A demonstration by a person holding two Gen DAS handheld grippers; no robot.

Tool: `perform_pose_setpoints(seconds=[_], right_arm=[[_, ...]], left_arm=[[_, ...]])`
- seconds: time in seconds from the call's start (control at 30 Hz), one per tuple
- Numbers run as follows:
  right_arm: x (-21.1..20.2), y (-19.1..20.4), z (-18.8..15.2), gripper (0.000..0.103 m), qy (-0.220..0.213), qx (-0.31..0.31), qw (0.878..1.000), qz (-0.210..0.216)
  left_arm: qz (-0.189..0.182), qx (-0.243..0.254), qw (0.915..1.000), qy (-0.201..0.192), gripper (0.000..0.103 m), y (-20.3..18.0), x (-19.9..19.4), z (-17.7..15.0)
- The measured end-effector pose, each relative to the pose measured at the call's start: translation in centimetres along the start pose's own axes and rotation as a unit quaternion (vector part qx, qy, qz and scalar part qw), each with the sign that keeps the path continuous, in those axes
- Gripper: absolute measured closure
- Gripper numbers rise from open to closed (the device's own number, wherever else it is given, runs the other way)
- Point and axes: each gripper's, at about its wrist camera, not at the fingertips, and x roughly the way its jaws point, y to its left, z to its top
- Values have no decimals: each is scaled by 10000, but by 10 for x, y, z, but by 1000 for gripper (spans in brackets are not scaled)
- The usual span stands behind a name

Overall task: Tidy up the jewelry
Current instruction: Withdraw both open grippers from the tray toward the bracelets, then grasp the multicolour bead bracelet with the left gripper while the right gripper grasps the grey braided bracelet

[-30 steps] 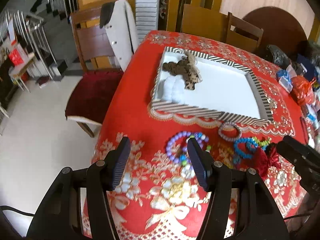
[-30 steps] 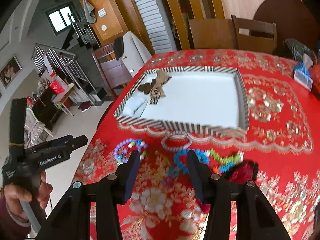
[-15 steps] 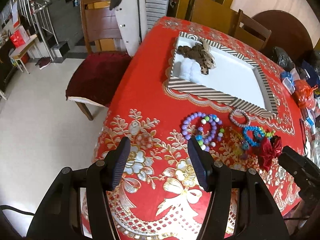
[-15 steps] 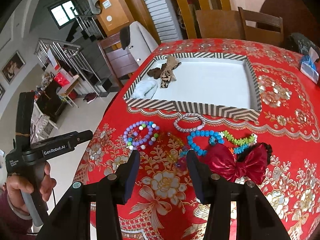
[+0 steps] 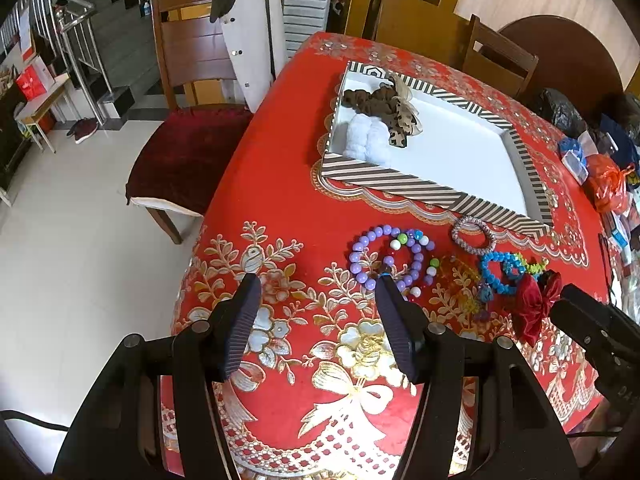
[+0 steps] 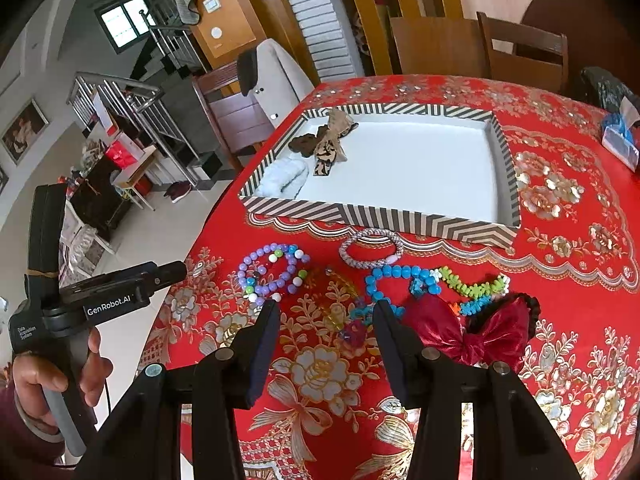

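Glossy round-beaded bracelets (image 6: 276,276) on embroidered red cloth (image 6: 560,240), beneath both empty, parted grippers (image 5: 316,304) (image 6: 326,320).

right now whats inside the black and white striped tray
The striped cardboard tray holds a fluffy white scrunchie, a dark brown scrunchie and a leopard-print bow, which partly overlap. The rest is bare white floor.
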Motion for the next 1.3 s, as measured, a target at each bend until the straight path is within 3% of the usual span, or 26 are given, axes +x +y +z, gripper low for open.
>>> perform_pose_setpoints(seconds=[0.23,0.47,0.77,1.13,1.23,1.3], right_arm=[[9,-14,12,57,26,62,9997,-244],[39,-29,37,67,230,-67,9990,-372],[80,-42,53,68,573,-168,9974,-398],[98,-55,56,68,780,-153,9965,-263],[100,-57,58,68,791,-156,9965,-237],[102,-58,59,68,790,-149,9965,-215]], left_arm=[[-127,-141,9997,122,44,5,9,3],[-335,-227,9990,197,44,7,16,12],[-145,-16,9988,478,44,4,48,22],[-726,394,9936,768,44,-26,62,30],[-741,663,9915,842,45,-39,69,32],[-719,773,9904,898,57,-44,73,34]])
